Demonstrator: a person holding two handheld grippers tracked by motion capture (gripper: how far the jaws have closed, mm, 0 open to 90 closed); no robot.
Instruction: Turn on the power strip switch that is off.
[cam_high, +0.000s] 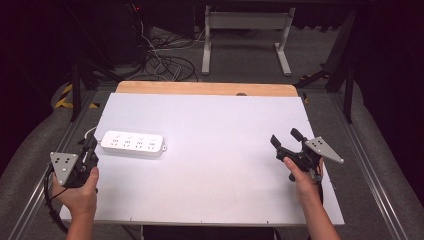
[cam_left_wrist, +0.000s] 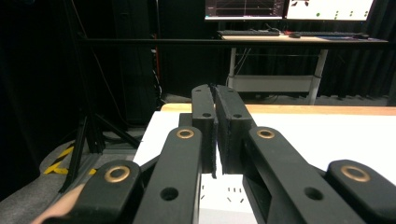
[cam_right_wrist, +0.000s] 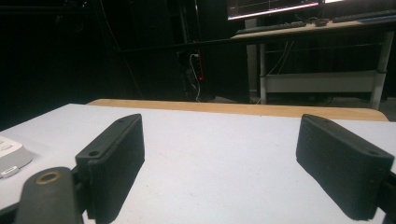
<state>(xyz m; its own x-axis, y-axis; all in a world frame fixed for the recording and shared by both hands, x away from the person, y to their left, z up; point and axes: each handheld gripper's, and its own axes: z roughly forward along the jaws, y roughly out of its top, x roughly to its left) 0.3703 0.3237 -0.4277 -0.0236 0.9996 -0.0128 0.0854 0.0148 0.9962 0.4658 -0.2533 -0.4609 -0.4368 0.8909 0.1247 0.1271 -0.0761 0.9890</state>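
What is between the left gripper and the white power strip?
Nothing visible. The left gripper, its jaws shut, sits right by the left end of the white power strip on the white table, with bare tabletop between them. In the left gripper view the strip lies just below the jaws.

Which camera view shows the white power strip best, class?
The high view: the whole power strip lies on the table. The left gripper view shows some sockets below its jaws; the right gripper view shows one end at its left edge.
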